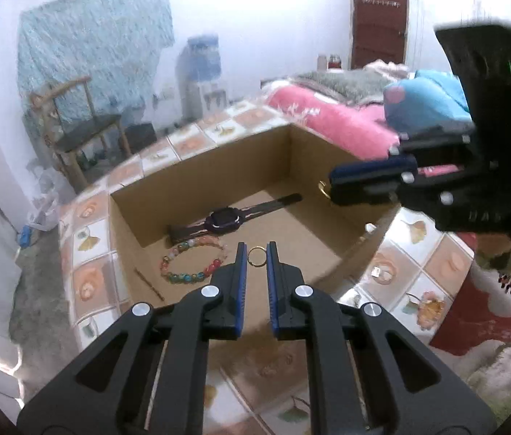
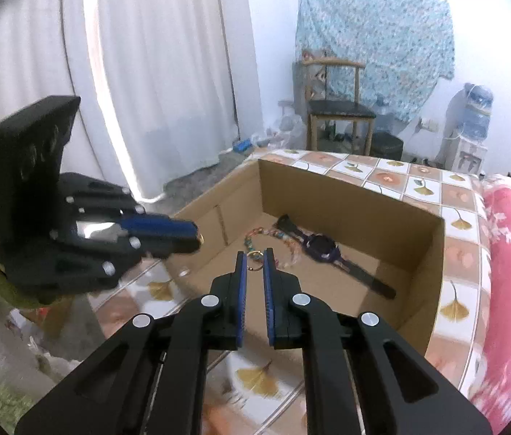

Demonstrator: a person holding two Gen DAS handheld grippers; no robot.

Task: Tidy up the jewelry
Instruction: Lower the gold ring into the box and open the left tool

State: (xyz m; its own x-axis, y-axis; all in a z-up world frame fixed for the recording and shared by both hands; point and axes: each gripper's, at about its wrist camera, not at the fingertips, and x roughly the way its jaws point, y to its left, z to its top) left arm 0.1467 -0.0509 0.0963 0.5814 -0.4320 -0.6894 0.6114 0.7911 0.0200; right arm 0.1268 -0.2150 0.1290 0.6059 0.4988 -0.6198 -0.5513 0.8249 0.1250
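Brown cardboard box (image 1: pixel 197 177), multicoloured bead bracelet (image 1: pixel 192 261), dark purple watch (image 1: pixel 224 219).

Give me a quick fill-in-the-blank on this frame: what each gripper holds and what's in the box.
1. The left gripper pinches a small gold ____.
2. The right gripper also holds a gold ____.
3. Inside the cardboard box a dark watch lies beside a ____ bracelet.
4. The box sits on a ____ surface.

Missing words: ring; ring; beaded; tiled

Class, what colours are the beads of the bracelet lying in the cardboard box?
Mixed: red, green, blue, orange and pale pink on the beaded bracelet. The left wrist view shows it best.
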